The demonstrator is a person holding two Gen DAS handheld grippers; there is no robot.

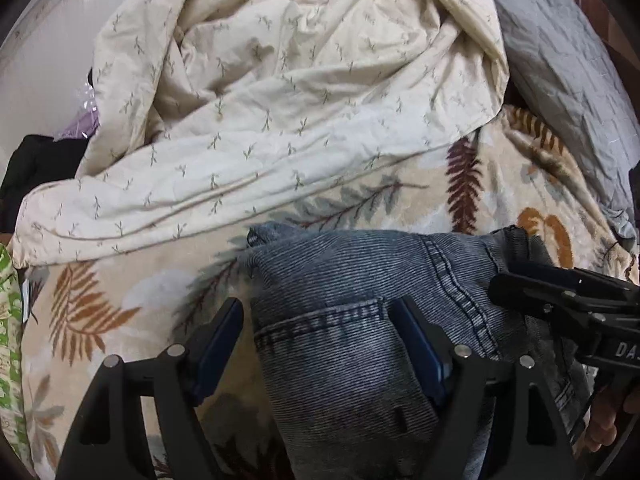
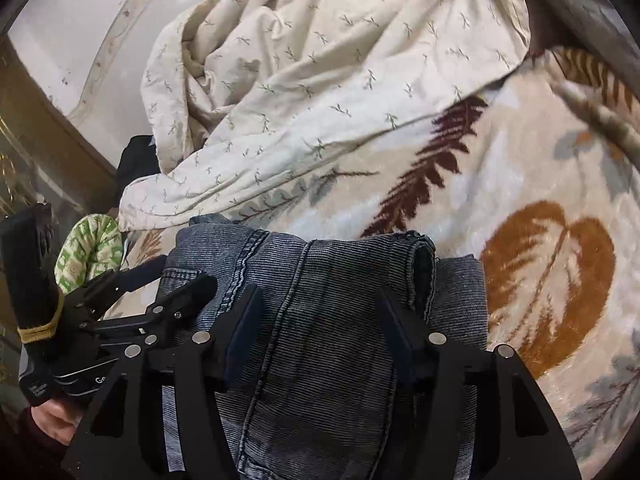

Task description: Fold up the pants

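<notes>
A leaf-patterned blanket (image 2: 520, 184) covers the bed; folded jeans (image 2: 320, 280) lie lower centre, a crumpled cream sheet (image 2: 320, 60) fills the upper frame.

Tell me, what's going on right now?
Left gripper open, right gripper open, both over jeans. Jeans folded on leaf blanket. Cream sheet bunched behind.

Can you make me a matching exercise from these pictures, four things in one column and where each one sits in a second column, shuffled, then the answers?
Things:
1. jeans
2. cream sheet
3. grey pillow
4. fern blanket

Places:
A. spread under everything on the bed
B. bunched up beyond the denim
C. far right, at the bed's edge
D. folded, between both grippers' open fingers

Pairs: 1-D, 2-B, 3-C, 4-A
</notes>
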